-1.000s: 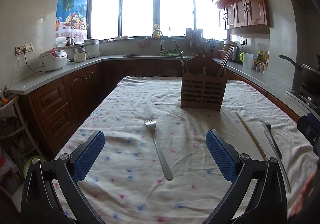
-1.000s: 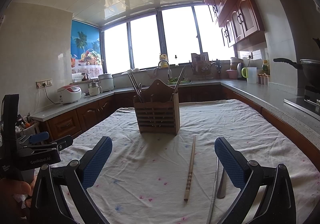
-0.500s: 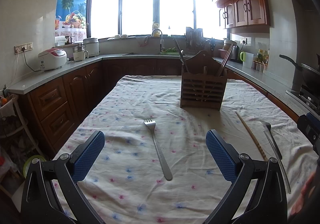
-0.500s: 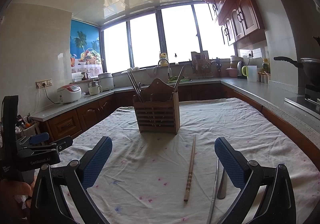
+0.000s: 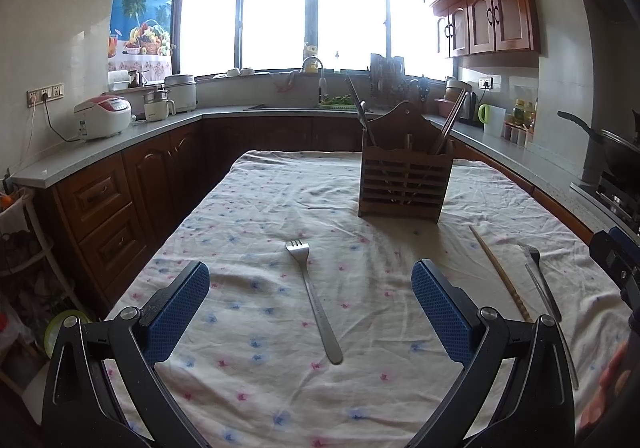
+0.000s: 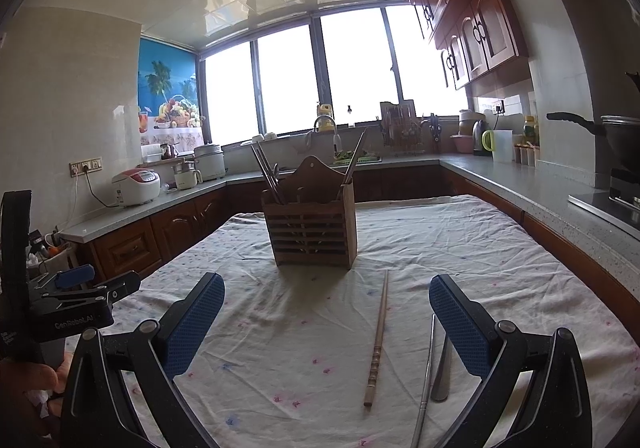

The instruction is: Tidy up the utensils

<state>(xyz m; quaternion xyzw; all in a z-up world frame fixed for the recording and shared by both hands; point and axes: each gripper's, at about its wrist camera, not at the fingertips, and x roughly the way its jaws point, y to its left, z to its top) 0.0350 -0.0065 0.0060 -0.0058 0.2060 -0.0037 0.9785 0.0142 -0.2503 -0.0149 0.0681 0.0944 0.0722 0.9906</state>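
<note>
I hold the left gripper spread and empty; the fork lies on the worktop short of the holder, handle toward me; right gripper spread, chopstick lengthwise between its fingers.

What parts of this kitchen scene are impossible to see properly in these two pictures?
- Right wrist view: the metal utensil has its upper part behind the right gripper finger.
- Both views: the wooden holder slats hide the lower ends of the utensils inside.
- Left wrist view: the windows are washed out by glare.
</note>
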